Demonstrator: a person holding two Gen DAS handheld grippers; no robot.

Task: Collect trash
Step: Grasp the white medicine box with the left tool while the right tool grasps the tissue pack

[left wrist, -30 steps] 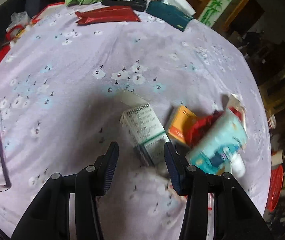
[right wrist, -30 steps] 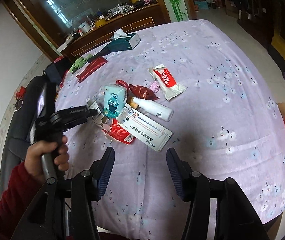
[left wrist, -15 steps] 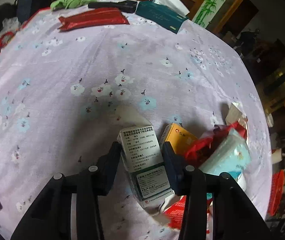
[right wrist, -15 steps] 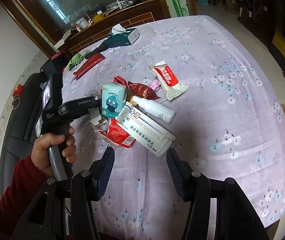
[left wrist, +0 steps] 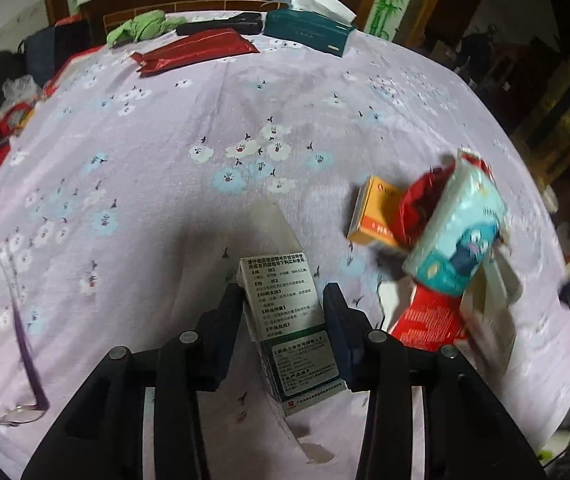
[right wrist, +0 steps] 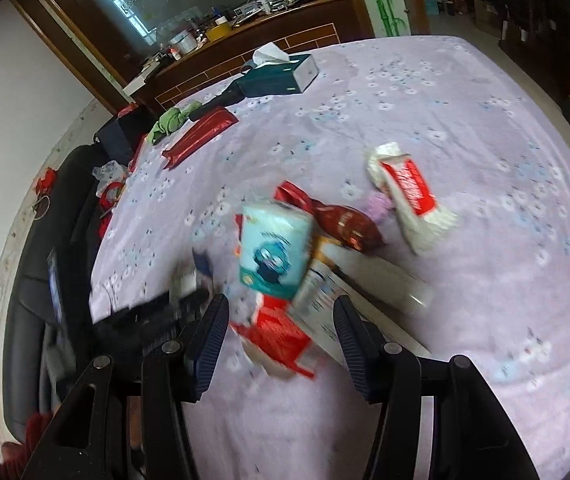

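A white and green medicine box (left wrist: 289, 320) sits between the fingers of my left gripper (left wrist: 283, 296), which is shut on its sides. To its right lie an orange box (left wrist: 373, 216), a teal tissue pack (left wrist: 457, 240) and a red wrapper (left wrist: 425, 316). My right gripper (right wrist: 281, 308) hangs open just above the same pile: the teal tissue pack (right wrist: 275, 252), the red wrapper (right wrist: 277, 332), a long white box (right wrist: 325, 296), a dark red snack bag (right wrist: 345, 220) and a white and red packet (right wrist: 409, 196). This view is blurred.
The table wears a lilac flowered cloth (left wrist: 165, 140). At its far side lie a dark green tissue box (left wrist: 309, 30), a red pouch (left wrist: 193, 52) and a green cloth (left wrist: 141, 28). Glasses (left wrist: 17, 360) rest near the left edge. A black chair (right wrist: 45, 280) stands alongside.
My left gripper moved forward around the medicine box and closed on it. My right gripper dropped lower and nearer to the pile, still open.
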